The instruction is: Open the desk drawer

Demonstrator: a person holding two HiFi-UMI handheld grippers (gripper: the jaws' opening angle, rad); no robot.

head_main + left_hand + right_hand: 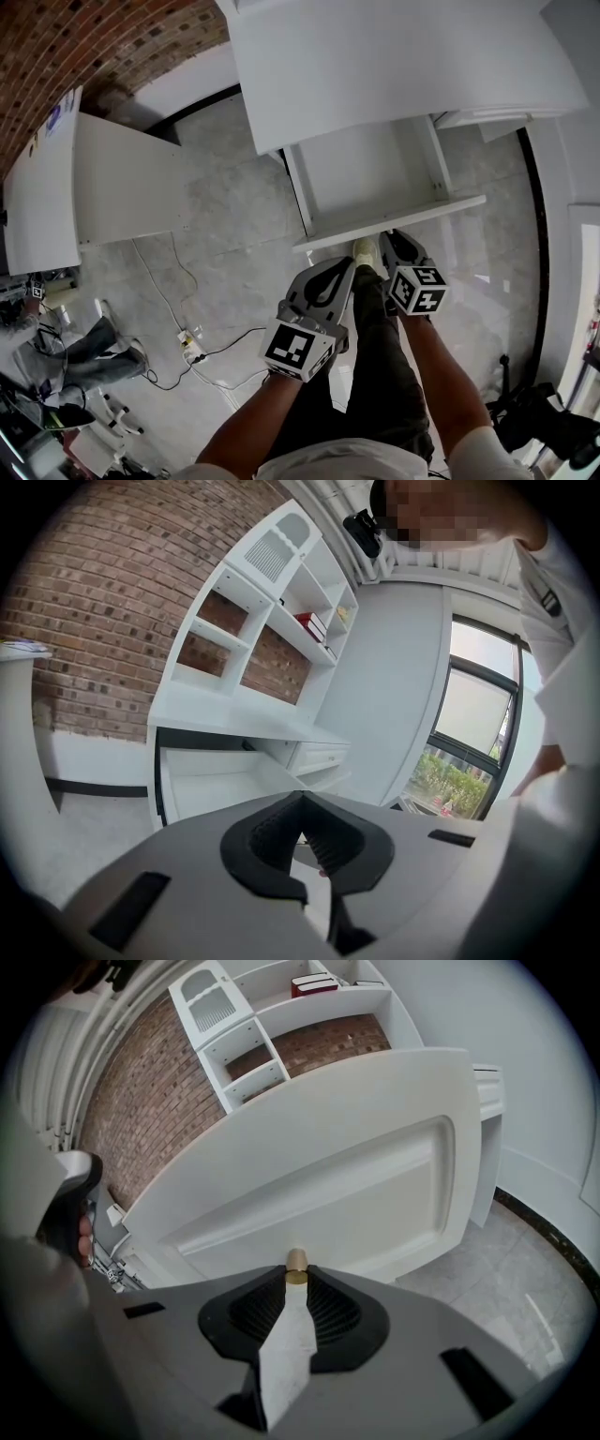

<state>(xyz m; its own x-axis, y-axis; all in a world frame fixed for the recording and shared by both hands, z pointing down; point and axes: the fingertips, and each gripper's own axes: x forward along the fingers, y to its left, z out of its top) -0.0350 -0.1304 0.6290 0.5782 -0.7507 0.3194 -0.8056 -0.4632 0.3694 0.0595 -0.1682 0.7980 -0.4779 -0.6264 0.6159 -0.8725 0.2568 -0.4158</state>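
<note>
The white desk drawer [370,173] stands pulled out from under the desk top [394,66]. Its panelled front [319,1185] fills the right gripper view, with a small brass knob [296,1262] in the middle. My right gripper [296,1274] is shut on that knob; in the head view it [394,239] meets the drawer front's edge [441,208]. My left gripper [343,264] hangs just left of it, below the drawer front, touching nothing. Its jaws [300,799] meet at the tips with nothing between them, and the open drawer [220,785] lies ahead of it.
A second white desk [56,187] stands at the left by the brick wall [84,47]. A power strip and cables [192,352] lie on the grey floor. Shelves with books [314,983] rise above the desk. Dark gear [544,427] sits at the lower right.
</note>
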